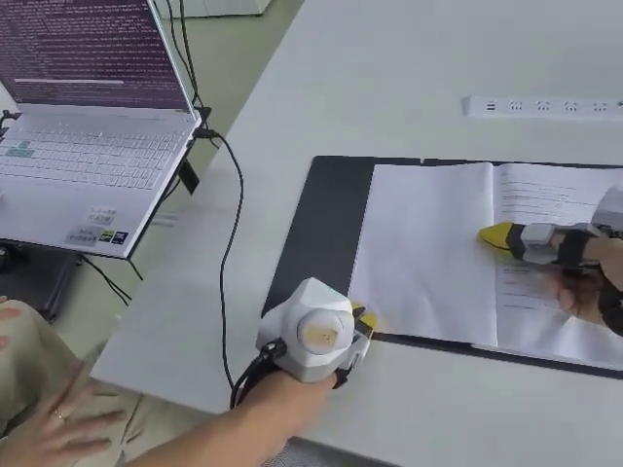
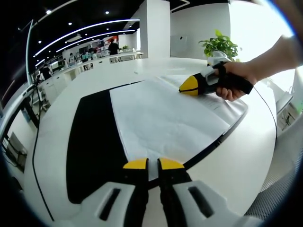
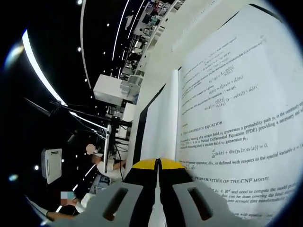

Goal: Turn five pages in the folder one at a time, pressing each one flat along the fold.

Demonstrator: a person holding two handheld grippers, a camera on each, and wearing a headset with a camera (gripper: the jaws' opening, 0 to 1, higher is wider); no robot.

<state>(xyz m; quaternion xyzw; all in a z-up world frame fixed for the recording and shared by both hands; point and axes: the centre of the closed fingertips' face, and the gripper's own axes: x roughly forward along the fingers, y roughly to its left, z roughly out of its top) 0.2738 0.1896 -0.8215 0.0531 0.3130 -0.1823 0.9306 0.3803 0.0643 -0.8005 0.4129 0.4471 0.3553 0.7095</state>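
Observation:
The folder (image 1: 329, 219) lies open on the white table, its black cover showing at the left. A blank turned page (image 1: 423, 248) lies over the folder's left half, and a printed page (image 1: 545, 199) lies on the right. My right gripper (image 1: 492, 235) is shut, with its yellow tips pressed on the fold between the two pages (image 3: 157, 163). My left gripper (image 1: 365, 321) is at the folder's near edge. Its jaws (image 2: 153, 165) are closed on the near corner of the turned page (image 2: 161, 118). The right gripper (image 2: 189, 85) also appears in the left gripper view, held by a hand.
An open laptop (image 1: 92, 161) stands at the left beyond the table edge, and its black cable (image 1: 234, 233) runs along that edge. A white power strip (image 1: 540, 107) lies at the back right. A person's hand (image 1: 58, 418) rests at the lower left.

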